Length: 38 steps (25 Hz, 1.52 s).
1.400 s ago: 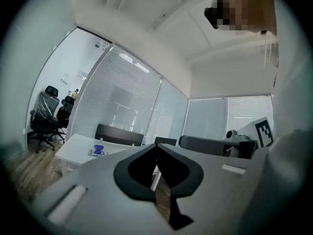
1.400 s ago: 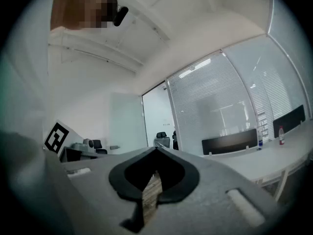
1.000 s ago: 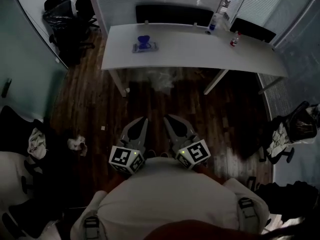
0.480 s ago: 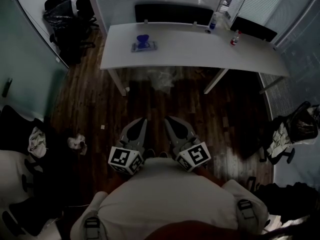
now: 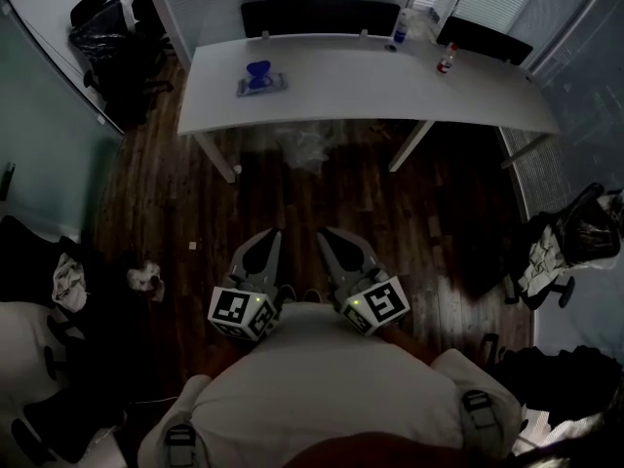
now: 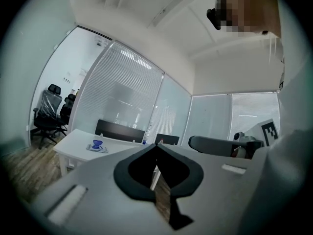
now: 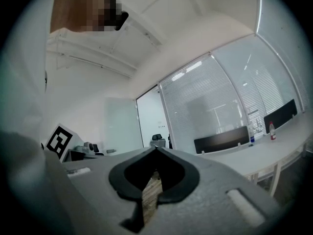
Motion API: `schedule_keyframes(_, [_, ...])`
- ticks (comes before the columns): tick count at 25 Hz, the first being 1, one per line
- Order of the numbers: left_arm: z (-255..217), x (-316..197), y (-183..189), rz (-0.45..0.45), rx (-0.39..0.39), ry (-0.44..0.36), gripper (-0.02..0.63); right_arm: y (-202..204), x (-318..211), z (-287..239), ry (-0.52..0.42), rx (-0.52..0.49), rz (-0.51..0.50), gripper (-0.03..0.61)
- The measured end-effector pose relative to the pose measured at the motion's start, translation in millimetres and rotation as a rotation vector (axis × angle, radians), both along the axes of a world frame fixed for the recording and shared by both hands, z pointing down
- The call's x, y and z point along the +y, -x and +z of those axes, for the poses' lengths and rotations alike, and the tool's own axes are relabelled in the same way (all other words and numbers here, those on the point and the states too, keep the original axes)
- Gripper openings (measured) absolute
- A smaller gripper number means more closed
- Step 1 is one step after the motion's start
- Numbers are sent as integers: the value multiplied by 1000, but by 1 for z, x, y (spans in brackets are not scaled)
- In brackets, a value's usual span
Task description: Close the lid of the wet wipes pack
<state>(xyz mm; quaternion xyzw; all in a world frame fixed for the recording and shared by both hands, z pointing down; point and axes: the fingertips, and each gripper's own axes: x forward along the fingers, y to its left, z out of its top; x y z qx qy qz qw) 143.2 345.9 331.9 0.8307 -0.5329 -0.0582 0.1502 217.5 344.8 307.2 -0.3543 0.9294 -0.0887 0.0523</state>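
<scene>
Left gripper and right gripper closed, far from wipes pack

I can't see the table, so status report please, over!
Left gripper, right gripper shut, empty. Wet wipes pack on table, far off, lid up. Bottles well aside.

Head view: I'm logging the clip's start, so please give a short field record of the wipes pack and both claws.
wet wipes pack: lying on the left part of the white table
blue lid: appears raised, not closed
left claw: shut, empty, held low over the wooden floor
right claw: shut, empty, beside the left one
contact with pack: none; both claws are well short of the table
other items: bottle and smaller bottle near the table's far edge
</scene>
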Motion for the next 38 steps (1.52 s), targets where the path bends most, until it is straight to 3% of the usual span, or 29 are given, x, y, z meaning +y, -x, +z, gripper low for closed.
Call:
schedule_keyframes(12, [0, -31, -25, 42, -7, -10, 3, -24, -19, 6, 0, -1, 48, 0])
schedule_keyframes(21, [19, -87, -8, 66, 9, 4, 3, -9, -69, 25, 22, 4, 85, 0])
schedule_keyframes(26, [28, -141, 20, 68, 39, 16, 3, 16, -122, 36, 40, 24, 101, 0])
schedule_keyframes(38, [31, -337, 144, 87, 25, 37, 3, 142, -320, 39, 81, 48, 112, 0])
